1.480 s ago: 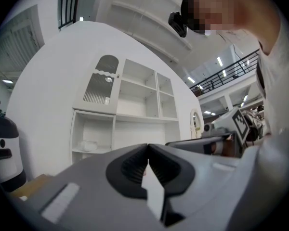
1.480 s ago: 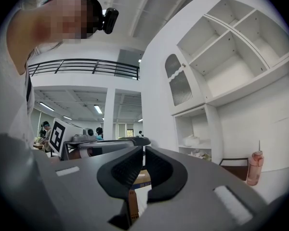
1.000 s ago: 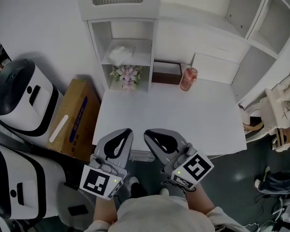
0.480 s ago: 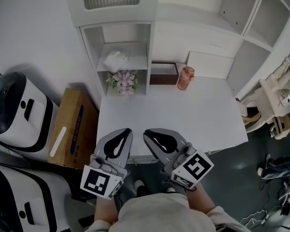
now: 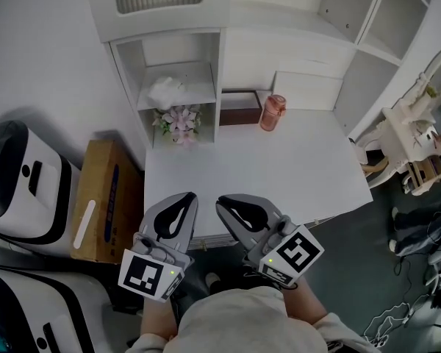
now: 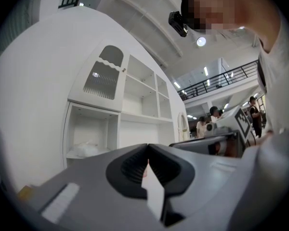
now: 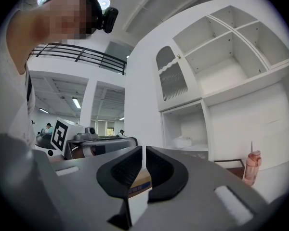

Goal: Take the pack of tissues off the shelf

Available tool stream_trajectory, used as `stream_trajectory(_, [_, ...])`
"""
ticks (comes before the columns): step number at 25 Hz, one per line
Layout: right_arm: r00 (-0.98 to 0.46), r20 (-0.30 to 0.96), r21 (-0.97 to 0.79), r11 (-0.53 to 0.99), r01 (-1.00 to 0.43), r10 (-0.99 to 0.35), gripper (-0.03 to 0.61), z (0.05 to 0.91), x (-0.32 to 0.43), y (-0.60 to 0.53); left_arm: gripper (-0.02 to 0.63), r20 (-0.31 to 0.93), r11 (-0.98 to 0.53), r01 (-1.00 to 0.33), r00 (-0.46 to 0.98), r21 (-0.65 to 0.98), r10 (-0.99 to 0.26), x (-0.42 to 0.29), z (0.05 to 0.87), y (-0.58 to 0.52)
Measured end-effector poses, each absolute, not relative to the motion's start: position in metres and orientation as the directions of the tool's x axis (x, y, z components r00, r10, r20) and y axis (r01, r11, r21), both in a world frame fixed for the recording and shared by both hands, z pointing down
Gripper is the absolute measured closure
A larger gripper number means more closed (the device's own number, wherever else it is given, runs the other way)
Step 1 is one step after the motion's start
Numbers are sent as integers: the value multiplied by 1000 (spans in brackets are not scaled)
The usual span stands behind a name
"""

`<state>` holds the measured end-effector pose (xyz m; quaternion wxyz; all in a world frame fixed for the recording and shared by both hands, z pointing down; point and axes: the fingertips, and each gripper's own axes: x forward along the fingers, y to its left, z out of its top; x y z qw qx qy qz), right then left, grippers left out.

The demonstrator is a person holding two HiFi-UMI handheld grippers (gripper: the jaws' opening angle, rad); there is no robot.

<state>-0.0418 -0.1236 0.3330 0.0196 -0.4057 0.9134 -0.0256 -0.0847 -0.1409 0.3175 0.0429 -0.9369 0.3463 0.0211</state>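
The pack of tissues (image 5: 165,92) lies on the upper board of an open white shelf (image 5: 203,88) in the upper left of the head view, toward the left side of that compartment. A bunch of pink flowers (image 5: 178,120) sits in the space just below it. Right of the shelf, along the far edge of the white table (image 5: 264,171), stand a dark open box (image 5: 239,109) and a pink bottle (image 5: 272,112) close beside each other. Both grippers are low in the frame at the table's near edge, well apart from the pack, with the bare tabletop between. The left gripper (image 5: 191,196) has its jaws clenched, tips meeting with nothing between them. In its own view the left gripper (image 6: 148,147) points toward the shelf, and the pack (image 6: 86,149) shows small at the left, above and beyond the jaws. The right gripper (image 5: 221,200) sits just beside the left. In its own view the right gripper (image 7: 142,151) has its jaws all but closed, only a thin slit between them and nothing held. There the pack (image 7: 183,142) shows right of the jaw tips, far off in the shelf. A brown cardboard box (image 5: 95,201) stands on the floor left of the table.
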Motion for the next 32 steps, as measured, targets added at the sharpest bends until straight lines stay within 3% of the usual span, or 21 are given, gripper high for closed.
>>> stream_trajectory(32, [-749, -24, -60, 749, -660, -662, 543, 325, -6, -244, 612, -68, -658, -748, 663, -86, -745, -57, 307, -252])
